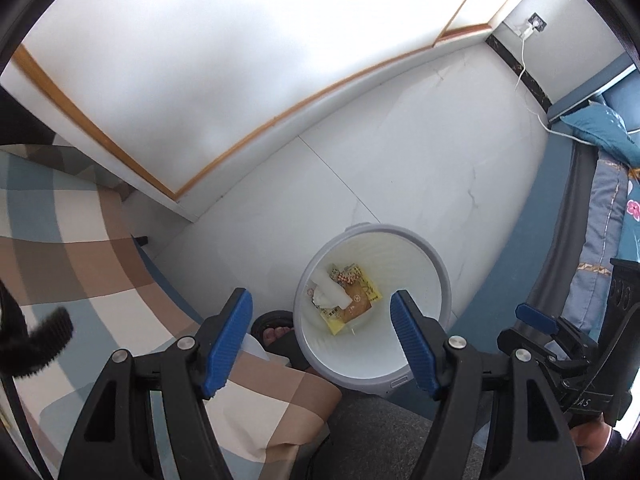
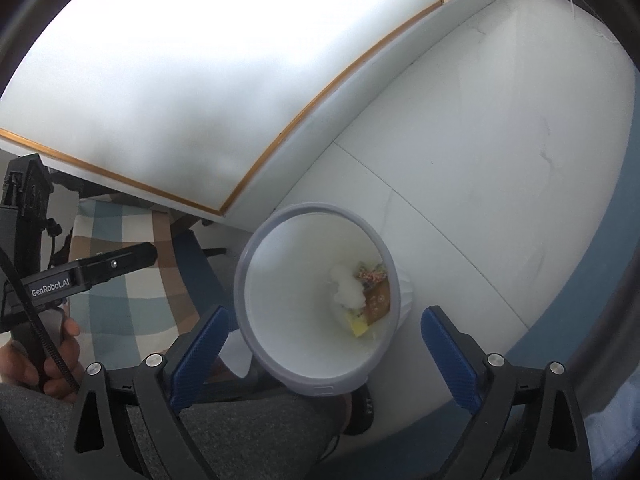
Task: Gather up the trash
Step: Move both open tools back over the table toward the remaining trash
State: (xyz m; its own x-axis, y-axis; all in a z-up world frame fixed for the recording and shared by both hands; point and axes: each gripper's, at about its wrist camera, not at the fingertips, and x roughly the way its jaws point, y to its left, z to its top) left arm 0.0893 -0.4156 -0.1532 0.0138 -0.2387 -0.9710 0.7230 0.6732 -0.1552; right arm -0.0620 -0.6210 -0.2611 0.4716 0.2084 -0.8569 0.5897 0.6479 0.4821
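Observation:
A white trash bin [image 1: 434,268] with a grey rim stands on the white floor. Inside lie a crumpled white tissue [image 1: 330,292], a yellow wrapper [image 1: 370,290] and a brown packet [image 1: 356,306]. My left gripper [image 1: 322,322] is open and empty, held above the bin. My right gripper [image 2: 324,338] is open and empty, also above the bin [image 2: 280,300], where the tissue [image 2: 348,286] and brown packet [image 2: 378,300] show at the bottom. The right gripper also shows in the left wrist view [image 1: 536,318].
A checked cloth [image 1: 80,240] covers a seat at the left. A white table top [image 1: 160,60] with a wooden edge lies behind the bin. A bed with blue bedding [image 1: 612,200] is at the right. A sandalled foot [image 1: 276,334] is beside the bin.

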